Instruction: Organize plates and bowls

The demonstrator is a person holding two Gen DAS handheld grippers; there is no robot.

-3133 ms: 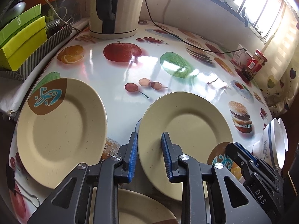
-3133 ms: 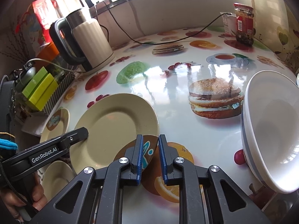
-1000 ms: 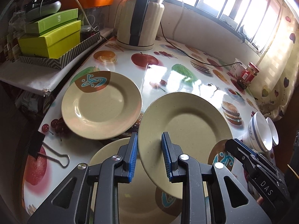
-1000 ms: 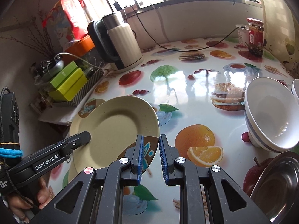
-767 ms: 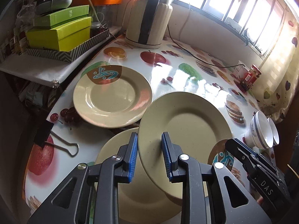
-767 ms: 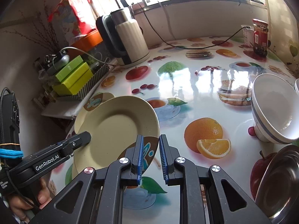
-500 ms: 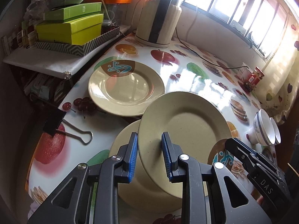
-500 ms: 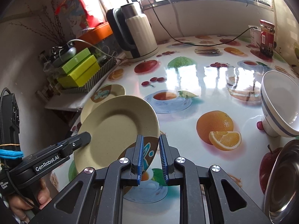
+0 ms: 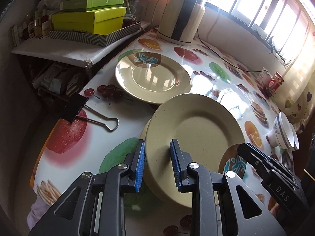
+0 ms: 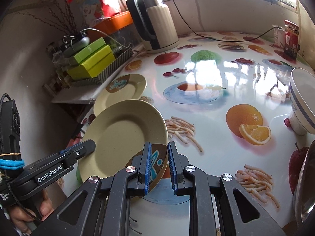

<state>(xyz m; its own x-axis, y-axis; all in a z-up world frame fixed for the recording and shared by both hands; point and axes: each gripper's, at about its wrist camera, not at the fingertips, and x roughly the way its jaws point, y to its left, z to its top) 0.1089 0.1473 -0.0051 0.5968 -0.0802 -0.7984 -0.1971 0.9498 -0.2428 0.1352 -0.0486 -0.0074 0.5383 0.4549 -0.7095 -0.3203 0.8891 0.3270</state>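
Fruit-print tablecloth (image 9: 126,129) below: both my grippers, left gripper (image 9: 157,164) and right gripper (image 10: 159,164), clamp the raised plate (image 9: 195,135); lower it level, centered onto the lower plate (image 9: 144,132).

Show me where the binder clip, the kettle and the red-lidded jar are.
binder clip (image 9: 73,108), left wrist view, on its black clamp body.
kettle (image 10: 165,23), right wrist view, on its ribbed cream side.
red-lidded jar (image 10: 291,39), right wrist view, on its label.

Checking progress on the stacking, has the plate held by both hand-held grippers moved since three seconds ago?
Yes. The held plate has travelled away from the kettle, past the plate lying near the shelf, and now hangs over a third plate nearer the table edge.
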